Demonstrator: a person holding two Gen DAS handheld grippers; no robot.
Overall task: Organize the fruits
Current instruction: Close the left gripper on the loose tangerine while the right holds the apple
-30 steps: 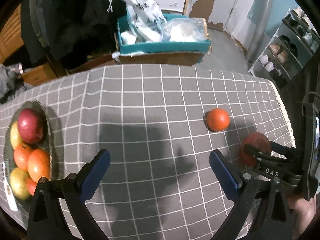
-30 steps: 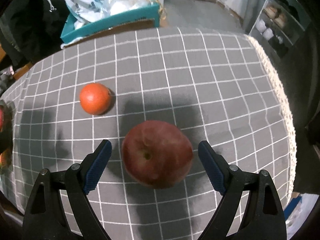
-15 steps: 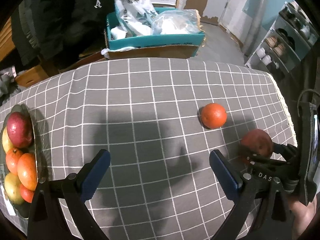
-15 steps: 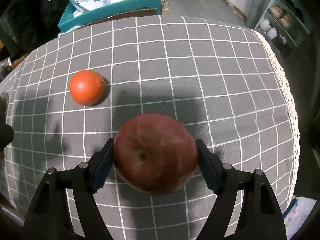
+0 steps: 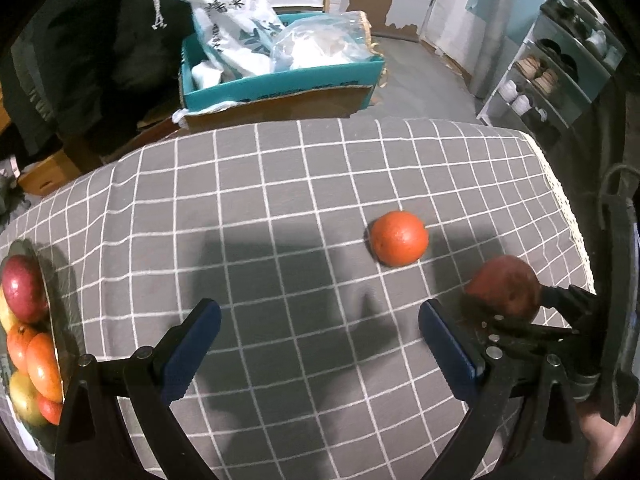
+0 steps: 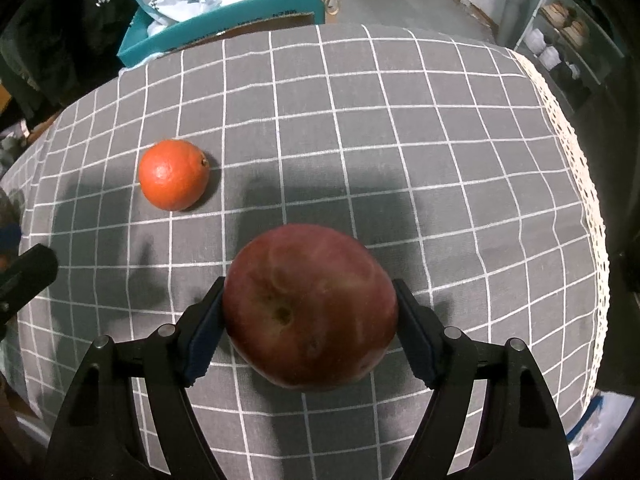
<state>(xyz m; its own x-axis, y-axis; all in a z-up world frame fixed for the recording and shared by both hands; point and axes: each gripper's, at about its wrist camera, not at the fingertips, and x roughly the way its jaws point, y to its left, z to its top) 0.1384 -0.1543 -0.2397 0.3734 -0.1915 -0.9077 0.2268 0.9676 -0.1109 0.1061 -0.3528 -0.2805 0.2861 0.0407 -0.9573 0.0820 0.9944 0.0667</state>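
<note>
Apple [image 6: 310, 308] clamped in right tongs [image 6: 308, 332] near tablecloth's lace edge [image 6: 596, 240].

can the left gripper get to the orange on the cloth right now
Probably yes. The left gripper is open and holds nothing, and only bare checked tablecloth lies between it and the orange. The right gripper, shut on the apple, sits off to the side, not across that path.

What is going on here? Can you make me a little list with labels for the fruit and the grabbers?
right gripper: shut on the red apple
left gripper: jaws wide open, nothing between them
orange: loose on the checked tablecloth, apart from the apple
fruit plate: at the left table edge, holding several red, orange and yellow fruits
behind the table: teal box with bags
</note>
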